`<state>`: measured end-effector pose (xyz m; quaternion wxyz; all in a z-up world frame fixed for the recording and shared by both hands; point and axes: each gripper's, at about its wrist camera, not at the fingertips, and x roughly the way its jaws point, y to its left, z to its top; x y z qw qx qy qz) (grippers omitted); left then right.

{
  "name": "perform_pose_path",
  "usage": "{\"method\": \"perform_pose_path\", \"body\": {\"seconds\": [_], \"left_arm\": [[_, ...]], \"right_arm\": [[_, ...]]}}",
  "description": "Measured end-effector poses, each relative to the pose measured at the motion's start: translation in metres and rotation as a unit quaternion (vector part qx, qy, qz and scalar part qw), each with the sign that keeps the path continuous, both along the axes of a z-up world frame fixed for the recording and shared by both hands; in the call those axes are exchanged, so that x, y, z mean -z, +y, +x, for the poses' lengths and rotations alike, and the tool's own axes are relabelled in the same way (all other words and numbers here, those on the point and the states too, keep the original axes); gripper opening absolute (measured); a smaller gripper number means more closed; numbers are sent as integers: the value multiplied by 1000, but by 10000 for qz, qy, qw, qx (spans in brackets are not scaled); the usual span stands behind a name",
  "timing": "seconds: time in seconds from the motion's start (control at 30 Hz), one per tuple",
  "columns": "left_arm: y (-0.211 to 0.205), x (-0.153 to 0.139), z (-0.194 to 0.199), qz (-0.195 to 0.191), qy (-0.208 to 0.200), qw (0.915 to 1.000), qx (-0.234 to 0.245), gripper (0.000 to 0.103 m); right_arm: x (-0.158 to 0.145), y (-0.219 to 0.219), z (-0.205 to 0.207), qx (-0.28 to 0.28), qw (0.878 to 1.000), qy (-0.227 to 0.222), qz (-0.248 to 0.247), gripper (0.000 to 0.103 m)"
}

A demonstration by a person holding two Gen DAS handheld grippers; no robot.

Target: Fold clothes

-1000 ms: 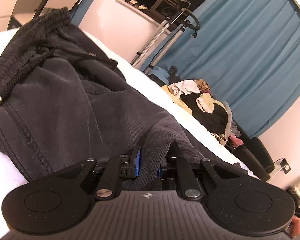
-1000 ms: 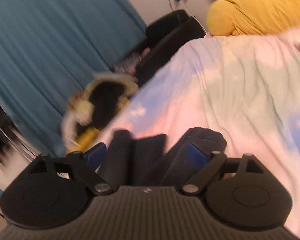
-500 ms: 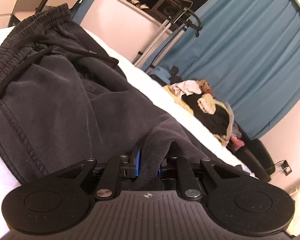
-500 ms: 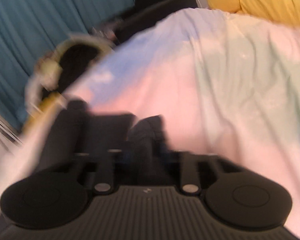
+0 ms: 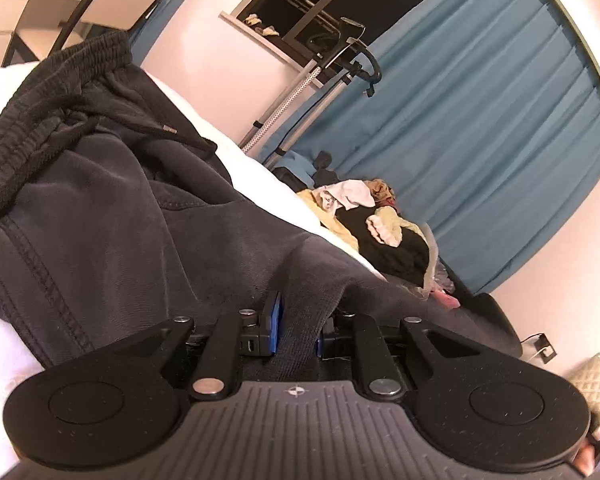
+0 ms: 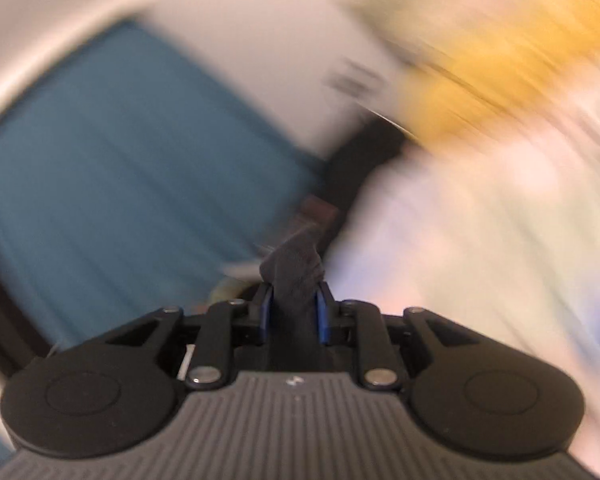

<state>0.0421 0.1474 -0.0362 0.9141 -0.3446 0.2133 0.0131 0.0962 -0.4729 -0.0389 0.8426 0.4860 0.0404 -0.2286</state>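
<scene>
Dark charcoal sweatpants (image 5: 112, 208) lie spread on the white bed (image 5: 256, 176), with the ribbed waistband and drawstring at the upper left. My left gripper (image 5: 298, 326) is shut on a fold of the sweatpants fabric close to the camera. In the right wrist view, my right gripper (image 6: 293, 312) is shut on a bunched piece of the same dark fabric (image 6: 294, 268), which sticks up between the blue pads. That view is heavily blurred by motion.
A pile of mixed clothes (image 5: 380, 228) lies beyond the bed's far edge, before blue curtains (image 5: 480, 120). A metal rack (image 5: 320, 68) stands by the wall. In the right wrist view a pastel bedsheet (image 6: 480, 240) and a yellow pillow (image 6: 500, 60) show blurred.
My right gripper has closed on the dark fabric and lifted it fast off the bed, swinging the view. My left gripper keeps its grip and has shifted only slightly.
</scene>
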Motion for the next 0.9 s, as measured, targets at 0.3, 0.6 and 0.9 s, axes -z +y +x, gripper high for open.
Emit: {"method": "perform_pose_path", "body": {"seconds": [0.3, 0.6, 0.9], "left_arm": [[-4, 4, 6, 75, 182, 9998, 3, 19], [-4, 8, 9, 100, 240, 9997, 5, 19], [-3, 9, 8, 55, 281, 9996, 36, 19]], "right_arm": [[33, -10, 0, -12, 9919, 956, 837, 21], [42, -15, 4, 281, 9870, 1405, 722, 59], [-8, 23, 7, -378, 9943, 902, -435, 66]]}}
